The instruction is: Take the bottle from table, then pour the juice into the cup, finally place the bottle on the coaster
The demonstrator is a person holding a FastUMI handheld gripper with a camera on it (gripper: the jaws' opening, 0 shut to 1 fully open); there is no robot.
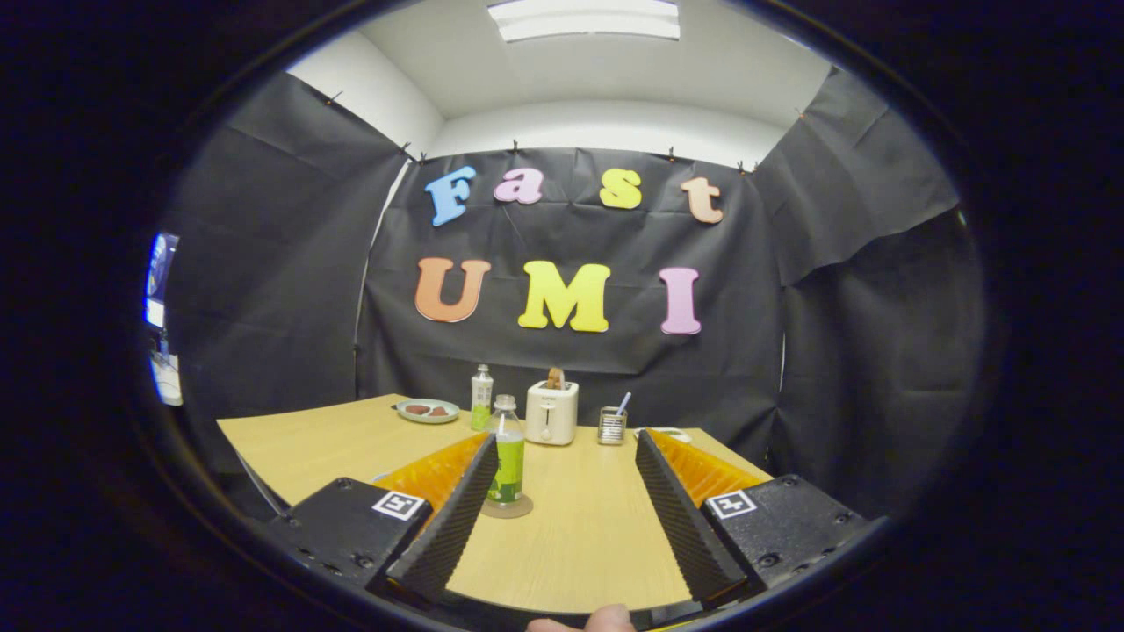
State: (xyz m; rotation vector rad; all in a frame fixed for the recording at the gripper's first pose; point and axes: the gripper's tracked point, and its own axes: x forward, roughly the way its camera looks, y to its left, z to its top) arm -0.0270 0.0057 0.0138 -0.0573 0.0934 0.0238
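A clear bottle [507, 456] with a green label and green juice in its lower part stands upright on a round coaster [509, 508] on the wooden table [580, 527]. It stands against the inner side of the left finger [457, 518], which covers part of its lower left edge. My gripper [566, 439] is open, its fingers spread wide with only bare table between them, and the right finger [676, 509] is well away from the bottle. A thin pale rim [380, 478] peeks out behind the left finger's outer side; I cannot tell what it belongs to.
Along the table's far edge stand a plate [428, 410] with brown pieces, a second bottle [481, 397], a white toaster [551, 412] with a slice in it, and a mesh holder [612, 426] with a stick. A fingertip [606, 620] shows below the gripper.
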